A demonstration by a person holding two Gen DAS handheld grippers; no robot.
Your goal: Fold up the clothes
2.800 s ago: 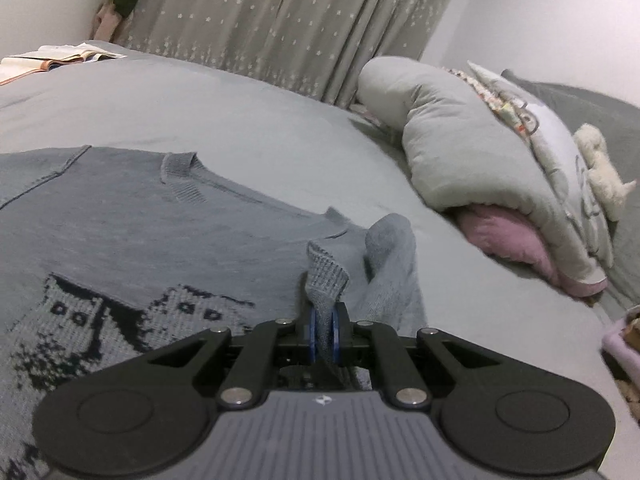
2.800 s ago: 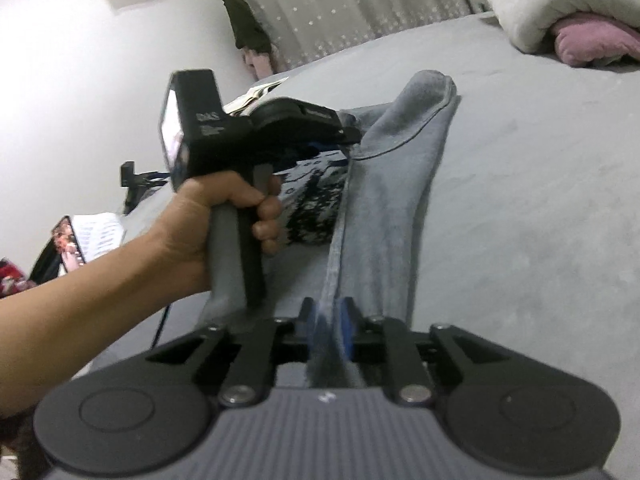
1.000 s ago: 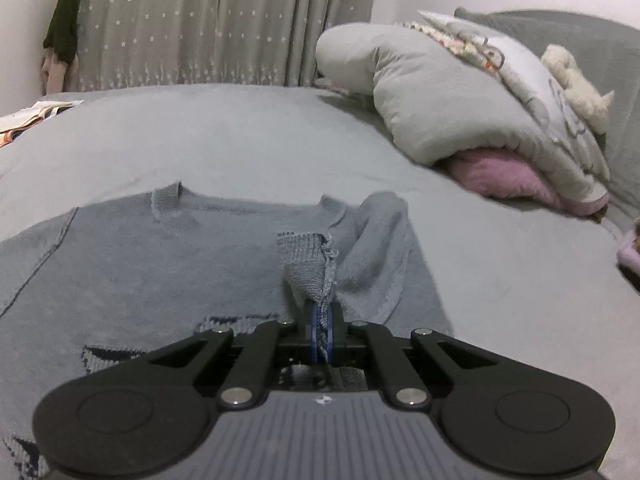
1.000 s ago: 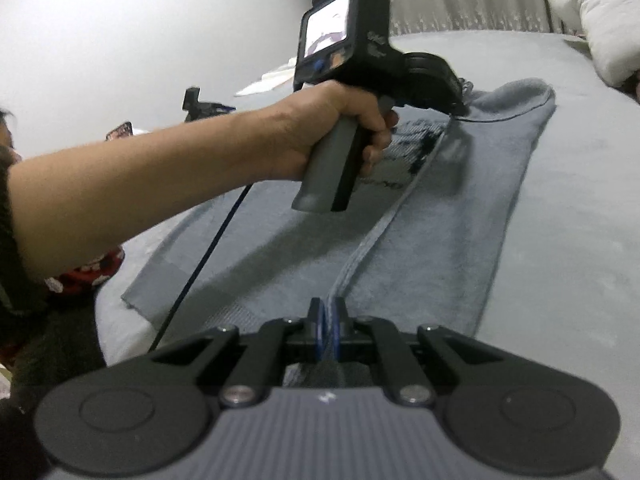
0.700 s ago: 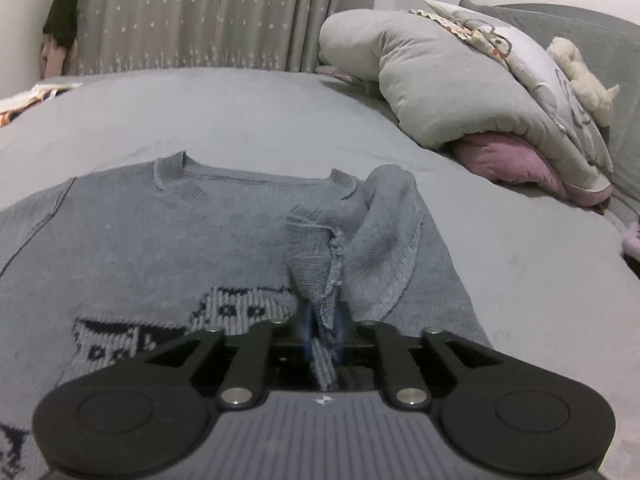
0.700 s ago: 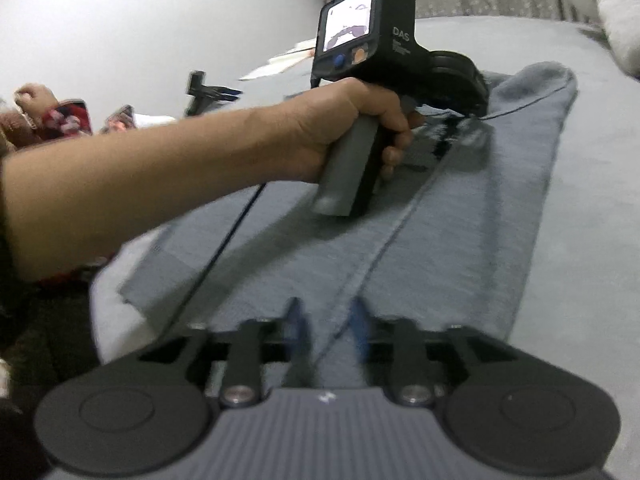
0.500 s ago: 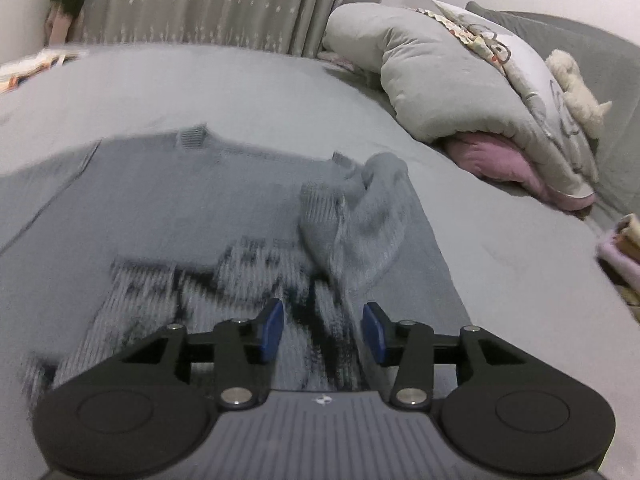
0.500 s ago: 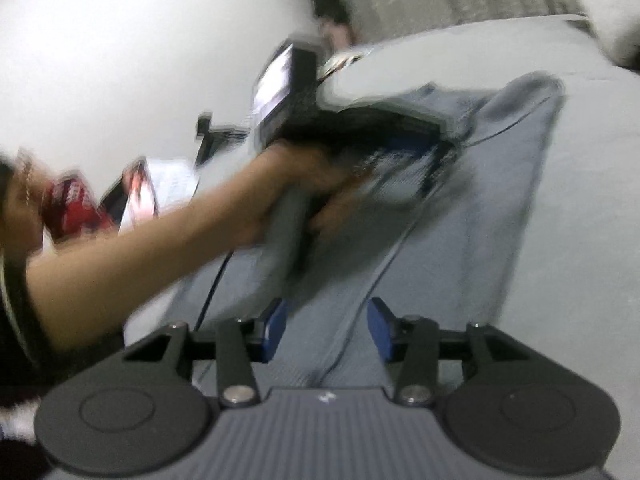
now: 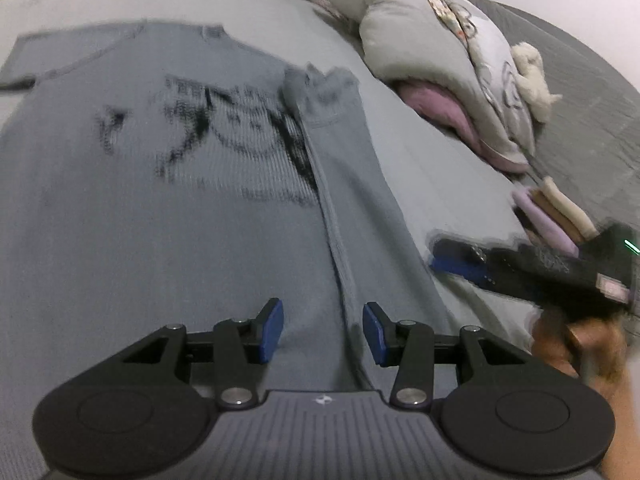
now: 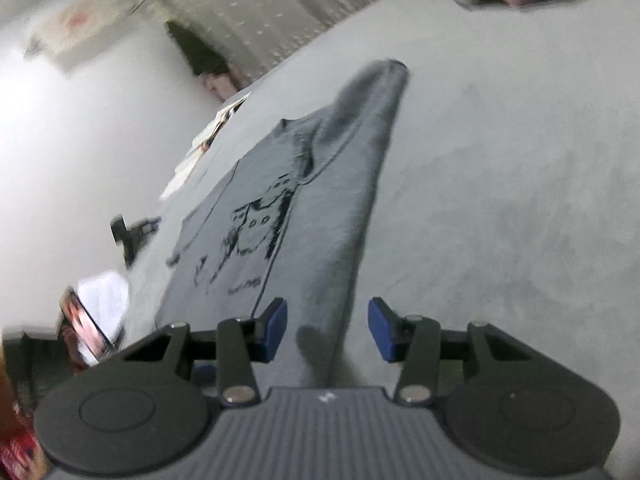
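On the grey bed [image 9: 432, 168] lies a grey sweater [image 9: 168, 216], right side folded inward; left gripper [image 9: 322, 330] and right gripper [image 10: 327, 330] hover above, jaws apart, empty.

A home bedroom: grey bed [image 9: 432, 168], piled pillows [image 9: 420, 36], curtains [image 10: 280, 12].

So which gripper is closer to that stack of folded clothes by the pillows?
Right. The right gripper hovers just beside the stack of folded clothes, at the sweater's folded edge. The left gripper is over the sweater's middle, farther away.
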